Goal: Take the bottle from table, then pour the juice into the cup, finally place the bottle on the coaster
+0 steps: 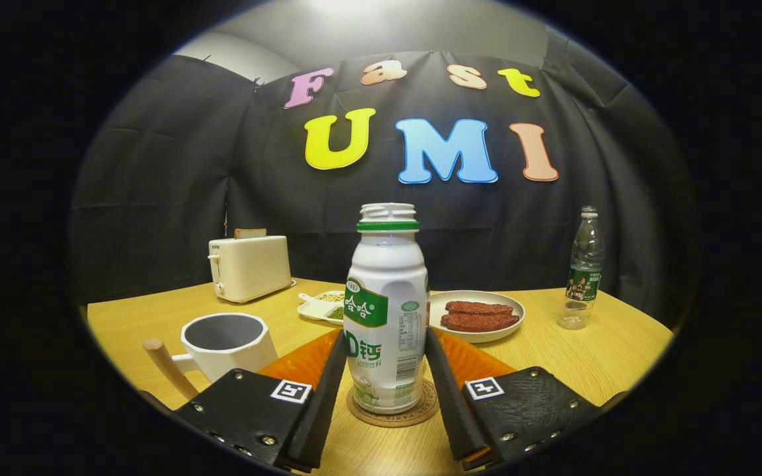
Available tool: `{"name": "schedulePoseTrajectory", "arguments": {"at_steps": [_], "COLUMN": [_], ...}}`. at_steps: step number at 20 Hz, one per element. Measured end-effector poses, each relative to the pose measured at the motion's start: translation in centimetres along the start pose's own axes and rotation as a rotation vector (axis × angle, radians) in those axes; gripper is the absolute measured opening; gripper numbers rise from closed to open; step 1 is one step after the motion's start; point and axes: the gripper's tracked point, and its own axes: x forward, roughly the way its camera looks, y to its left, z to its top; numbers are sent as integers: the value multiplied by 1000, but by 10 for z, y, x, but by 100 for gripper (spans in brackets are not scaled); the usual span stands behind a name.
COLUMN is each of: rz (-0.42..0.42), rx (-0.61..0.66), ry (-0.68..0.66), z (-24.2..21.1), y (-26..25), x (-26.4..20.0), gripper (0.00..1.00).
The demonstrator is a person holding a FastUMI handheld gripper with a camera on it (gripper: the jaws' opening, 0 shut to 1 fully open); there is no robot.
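Note:
A white juice bottle (pixel 386 311) with a green label and an open neck stands upright on a round cork coaster (pixel 428 411). My gripper (pixel 385 337) has one finger on each side of the bottle's lower body, and both fingertips (pixel 337 350) lie against its sides. The white cup (pixel 222 344) with a wooden handle stands to the left of the left finger, and I see dark inside it.
An orange mat (pixel 295 362) lies under and behind the coaster on the wooden table (pixel 606 357). Beyond the bottle are a small white dish (pixel 320 306), a plate (pixel 487 337) with two brown sausages, a toaster (pixel 249 266) at the back left and a clear water bottle (pixel 585 264) at the back right.

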Motion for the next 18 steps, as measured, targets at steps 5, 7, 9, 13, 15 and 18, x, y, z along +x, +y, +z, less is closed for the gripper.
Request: {"name": "schedulePoseTrajectory", "arguments": {"at_steps": [5,7,9,13,15,18], "rz": [-2,1,13,-19,-23,-28], "rx": [-5,-10,-10,-8,-5,-7], "ry": [-2,-1,-3,1,3,6], "z": [0,-1,0,-1,-1,0], "y": [0,1,2,-5,-3,-4], "x": [0,0,0,0,0,1], "gripper": [70,70,70,70,70,70]}}
